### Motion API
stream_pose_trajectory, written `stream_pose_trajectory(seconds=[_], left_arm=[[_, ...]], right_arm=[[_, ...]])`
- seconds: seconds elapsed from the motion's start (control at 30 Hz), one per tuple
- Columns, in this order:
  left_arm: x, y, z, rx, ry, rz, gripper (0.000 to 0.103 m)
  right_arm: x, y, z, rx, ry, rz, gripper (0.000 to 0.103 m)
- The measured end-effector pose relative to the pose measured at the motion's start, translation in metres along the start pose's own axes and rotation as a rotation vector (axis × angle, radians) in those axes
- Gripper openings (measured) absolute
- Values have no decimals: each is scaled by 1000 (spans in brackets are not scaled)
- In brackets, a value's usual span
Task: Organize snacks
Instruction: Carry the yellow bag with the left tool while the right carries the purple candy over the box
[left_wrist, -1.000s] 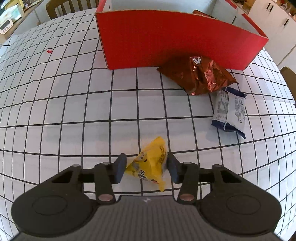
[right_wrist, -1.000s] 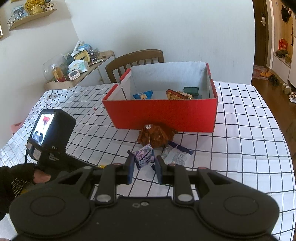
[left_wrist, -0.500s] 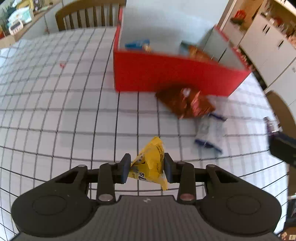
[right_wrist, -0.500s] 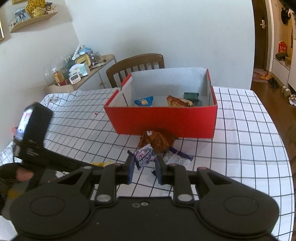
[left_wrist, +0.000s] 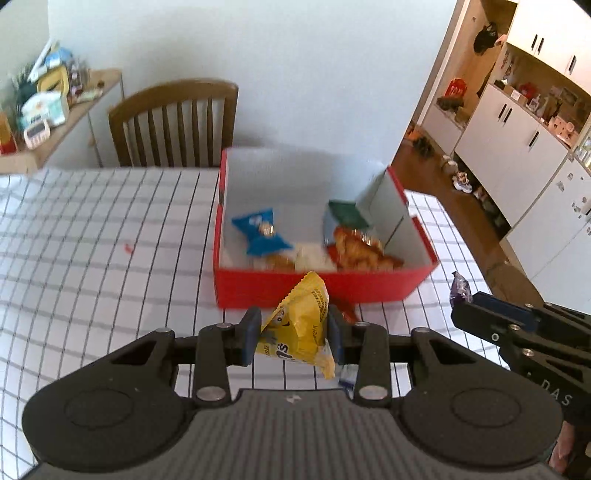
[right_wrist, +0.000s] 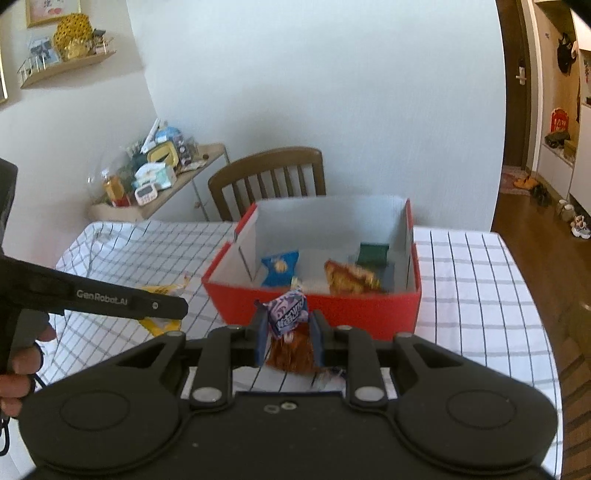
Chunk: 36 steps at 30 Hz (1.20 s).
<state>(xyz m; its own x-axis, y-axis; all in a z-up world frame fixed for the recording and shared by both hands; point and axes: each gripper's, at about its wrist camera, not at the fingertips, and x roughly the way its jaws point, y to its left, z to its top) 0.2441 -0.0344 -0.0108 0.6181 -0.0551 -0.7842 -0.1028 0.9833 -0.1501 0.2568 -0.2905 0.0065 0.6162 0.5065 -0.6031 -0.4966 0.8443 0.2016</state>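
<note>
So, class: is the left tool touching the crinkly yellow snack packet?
Touching. The left wrist view shows the left tool pinching the crinkly yellow snack packet from both sides.

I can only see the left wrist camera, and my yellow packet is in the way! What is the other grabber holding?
Observer: The right gripper is shut on a purple packet with white letters on it.
Operator: Is there anything on the table in front of the box? I just see a tiny red bit.
Observer: Yes. A crinkly brown bag lies on the cloth in front of the red box. In your view the yellow packet hides most of it.
</note>
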Motion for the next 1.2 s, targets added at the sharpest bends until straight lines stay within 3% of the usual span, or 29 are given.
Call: stream_pose_trajectory(seconds=[0.5, 0.8, 1.2], left_arm=[[37, -12, 64, 39, -33, 103, 36], [85, -10, 81, 49, 19, 144, 36], [147, -4, 77, 65, 133, 162, 36]], right_arm=[[56, -14, 51, -13, 15, -28, 23], [106, -24, 52, -3, 104, -22, 23], [161, -35, 34, 31, 258, -29, 23]])
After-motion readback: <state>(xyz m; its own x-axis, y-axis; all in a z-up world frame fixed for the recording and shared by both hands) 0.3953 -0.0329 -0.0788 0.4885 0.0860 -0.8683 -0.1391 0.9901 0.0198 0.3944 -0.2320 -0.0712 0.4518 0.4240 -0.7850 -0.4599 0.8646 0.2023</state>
